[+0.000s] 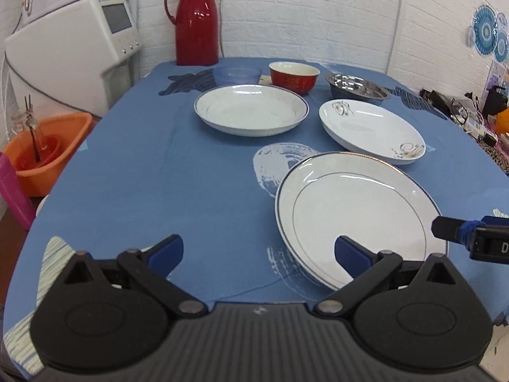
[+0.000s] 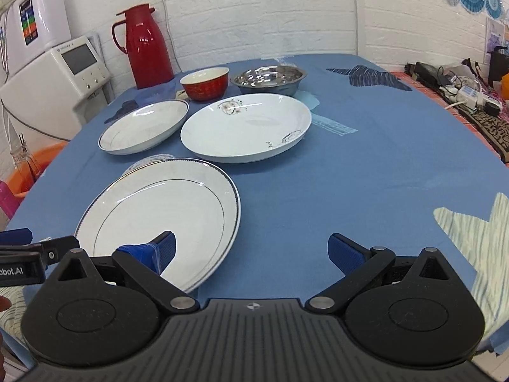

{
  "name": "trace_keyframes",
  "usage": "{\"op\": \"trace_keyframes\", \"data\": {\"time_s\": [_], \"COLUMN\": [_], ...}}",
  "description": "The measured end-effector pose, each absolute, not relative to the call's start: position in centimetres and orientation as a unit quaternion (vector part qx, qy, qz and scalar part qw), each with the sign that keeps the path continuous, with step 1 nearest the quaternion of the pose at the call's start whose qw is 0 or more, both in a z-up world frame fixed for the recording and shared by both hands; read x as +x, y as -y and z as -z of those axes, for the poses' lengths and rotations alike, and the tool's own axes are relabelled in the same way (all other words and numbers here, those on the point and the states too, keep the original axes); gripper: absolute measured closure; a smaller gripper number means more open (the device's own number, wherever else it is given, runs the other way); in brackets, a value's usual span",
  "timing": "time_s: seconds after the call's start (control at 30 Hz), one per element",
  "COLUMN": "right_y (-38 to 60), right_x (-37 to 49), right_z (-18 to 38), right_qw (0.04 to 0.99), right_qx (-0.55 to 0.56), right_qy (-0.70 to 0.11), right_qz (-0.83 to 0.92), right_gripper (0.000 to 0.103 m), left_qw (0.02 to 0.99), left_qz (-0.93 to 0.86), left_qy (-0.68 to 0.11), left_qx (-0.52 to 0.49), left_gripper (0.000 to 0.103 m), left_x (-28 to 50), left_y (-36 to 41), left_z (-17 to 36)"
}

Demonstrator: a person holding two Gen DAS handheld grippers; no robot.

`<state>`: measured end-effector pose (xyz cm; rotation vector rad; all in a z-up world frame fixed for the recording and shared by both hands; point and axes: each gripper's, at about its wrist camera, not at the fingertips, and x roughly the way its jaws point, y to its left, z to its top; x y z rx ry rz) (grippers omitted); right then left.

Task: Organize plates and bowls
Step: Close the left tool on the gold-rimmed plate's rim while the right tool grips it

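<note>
The rimmed plate [image 1: 359, 219] lies nearest on the blue-clothed surface [image 1: 159, 175], between both tongs. The left tongs [image 1: 259, 254] stand wide, one pad over the plate's near edge; the right tongs [image 2: 251, 251] are wide too, left pad above the plate's rim. Beyond lie a patterned plate [image 2: 246, 127] and a deep plate [image 2: 144, 125], apart from each other. Behind them stand a red bowl [image 2: 205, 87], a steel bowl [image 2: 268, 79] and a blue bowl [image 1: 237, 75]. A red jug [image 1: 196, 20] stands at the far edge by the white brick wall [image 1: 302, 12]. A white machine [image 1: 73, 51] and an orange tub [image 1: 47, 149] sit left of the surface.
</note>
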<state>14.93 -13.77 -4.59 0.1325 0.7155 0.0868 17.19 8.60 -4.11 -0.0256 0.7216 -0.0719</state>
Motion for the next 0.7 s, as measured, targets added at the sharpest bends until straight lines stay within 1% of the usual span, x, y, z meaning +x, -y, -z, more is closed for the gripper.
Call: {"op": "trace_keyframes", "data": {"time_s": [0.17, 0.27, 0.3, 0.33, 0.37, 0.43, 0.57, 0.7], "right_y": [12.1, 11.6, 11.6, 11.4, 11.4, 11.3, 11.7, 11.6], "right_x": [18.3, 19.5, 19.9, 20.1, 20.2, 20.4, 19.8, 20.6], "right_z": [5.5, 6.0, 6.3, 6.3, 6.3, 6.2, 6.5, 5.9], "right_qw": [0.921, 0.912, 0.909, 0.910, 0.910, 0.911, 0.923, 0.912], "right_qx": [0.038, 0.026, 0.027, 0.018, 0.016, 0.018, 0.018, 0.015], "right_qy": [-0.385, -0.405, -0.413, -0.410, -0.409, -0.408, -0.379, -0.404], "right_qz": [-0.054, -0.058, -0.058, -0.056, -0.059, -0.059, -0.060, -0.063], "right_gripper": [0.013, 0.013, 0.012, 0.013, 0.012, 0.012, 0.012, 0.012], "left_qw": [0.927, 0.923, 0.921, 0.918, 0.915, 0.915, 0.914, 0.913], "left_qz": [0.047, 0.053, 0.058, 0.063, 0.068, 0.073, 0.079, 0.082], "left_qy": [-0.372, -0.381, -0.385, -0.392, -0.397, -0.397, -0.398, -0.399], "left_qx": [-0.015, -0.001, 0.002, 0.004, 0.003, 0.002, 0.008, 0.008], "left_gripper": [0.003, 0.007, 0.010, 0.022, 0.024, 0.025, 0.025, 0.022], "left_x": [19.6, 20.6, 20.9, 21.2, 21.4, 21.6, 21.9, 22.3], "left_y": [-8.9, -8.5, -8.4, -8.2, -8.2, -8.0, -7.8, -7.8], "left_z": [4.9, 5.3, 5.4, 5.6, 5.8, 5.9, 5.9, 6.0]}}
